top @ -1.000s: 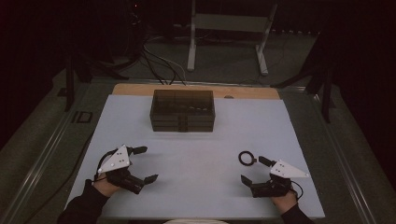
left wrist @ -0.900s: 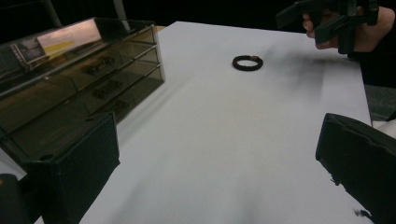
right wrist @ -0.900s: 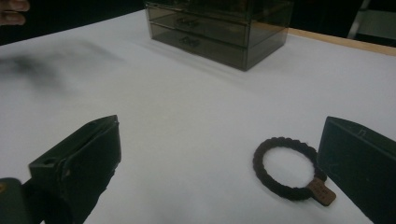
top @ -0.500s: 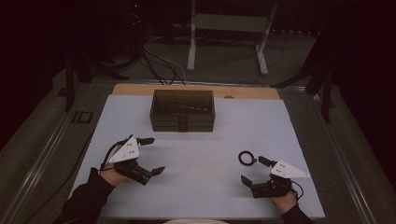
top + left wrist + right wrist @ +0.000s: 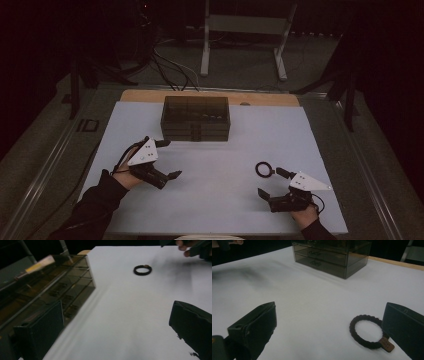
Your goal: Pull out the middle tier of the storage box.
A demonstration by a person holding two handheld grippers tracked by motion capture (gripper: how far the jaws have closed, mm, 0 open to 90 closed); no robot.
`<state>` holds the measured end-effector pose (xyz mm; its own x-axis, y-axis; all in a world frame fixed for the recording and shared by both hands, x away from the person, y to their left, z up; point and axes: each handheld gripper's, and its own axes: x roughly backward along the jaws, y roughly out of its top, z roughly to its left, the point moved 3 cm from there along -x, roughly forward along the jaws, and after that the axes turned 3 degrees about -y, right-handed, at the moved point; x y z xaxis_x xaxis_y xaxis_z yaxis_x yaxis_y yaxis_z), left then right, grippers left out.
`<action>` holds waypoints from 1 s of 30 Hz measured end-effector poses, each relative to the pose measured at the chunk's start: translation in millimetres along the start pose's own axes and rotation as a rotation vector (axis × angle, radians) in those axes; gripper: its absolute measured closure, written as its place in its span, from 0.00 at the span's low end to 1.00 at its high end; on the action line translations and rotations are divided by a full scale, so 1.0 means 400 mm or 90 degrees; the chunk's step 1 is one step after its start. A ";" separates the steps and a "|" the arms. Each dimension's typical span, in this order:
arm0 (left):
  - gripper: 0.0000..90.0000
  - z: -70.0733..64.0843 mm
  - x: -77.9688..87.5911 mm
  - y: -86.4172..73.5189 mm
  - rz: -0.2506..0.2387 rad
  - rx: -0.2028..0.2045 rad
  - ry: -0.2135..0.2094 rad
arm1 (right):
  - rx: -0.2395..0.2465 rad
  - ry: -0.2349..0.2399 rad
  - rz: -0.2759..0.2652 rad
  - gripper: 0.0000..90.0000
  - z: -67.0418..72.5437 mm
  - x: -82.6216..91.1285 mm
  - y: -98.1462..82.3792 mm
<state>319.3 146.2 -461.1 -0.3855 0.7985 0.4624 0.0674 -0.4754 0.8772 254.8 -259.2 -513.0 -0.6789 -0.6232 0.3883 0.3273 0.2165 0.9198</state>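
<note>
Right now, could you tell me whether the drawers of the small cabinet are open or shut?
Shut. All the drawer fronts of the cabinet sit flush with its frame, none pulled out, in the high and right gripper views.

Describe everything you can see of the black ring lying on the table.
The ring is a dark braided band, cord or woven elastic by its look, closed in a circle with a small brown tag at one spot. It lies flat on the white table, apart from the drawer box. It sits just ahead of the open right gripper, near one jaw; whether they touch is unclear.
</note>
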 end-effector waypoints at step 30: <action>0.01 0.042 -0.105 0.043 0.083 -0.112 0.049 | -0.016 0.007 -0.002 0.00 -0.003 0.006 0.001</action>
<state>352.0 110.7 -463.4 -0.4541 0.6989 0.5526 -0.0372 -0.6346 0.7720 254.0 -261.5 -511.9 -0.6732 -0.6320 0.3841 0.3408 0.1958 0.9195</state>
